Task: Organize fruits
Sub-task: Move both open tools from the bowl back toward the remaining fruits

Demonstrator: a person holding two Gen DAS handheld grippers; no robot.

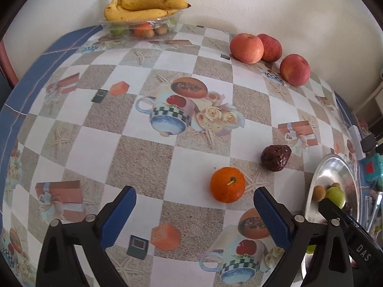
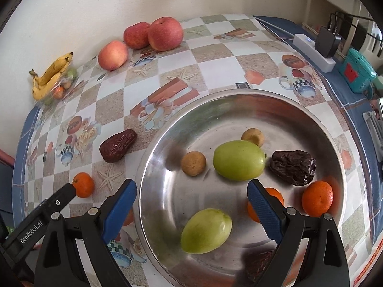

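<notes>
Your left gripper (image 1: 195, 211): jaws wide, holding nothing. Small round orange mandarin (image 1: 227, 184) sits on the tablecloth just ahead, nearer the right finger, not touching. Wrinkled dark-red date (image 1: 275, 157) lies beyond it. Your right gripper (image 2: 191, 206): jaws wide, empty, above the round steel dish (image 2: 299, 110), w/ an oval green fruit (image 2: 206, 230) between the fingers, below them.

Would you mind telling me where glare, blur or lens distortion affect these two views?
Left wrist view: fisheye bends the checked tablecloth into a dome, dark vignette fills the corners, and the yellow bananas at the far edge stay sharp. Right wrist view: the round steel bowl shows soft glare and smeared reflections, and its far inner wall looks blurred; the green oval fruit is crisp.
</notes>
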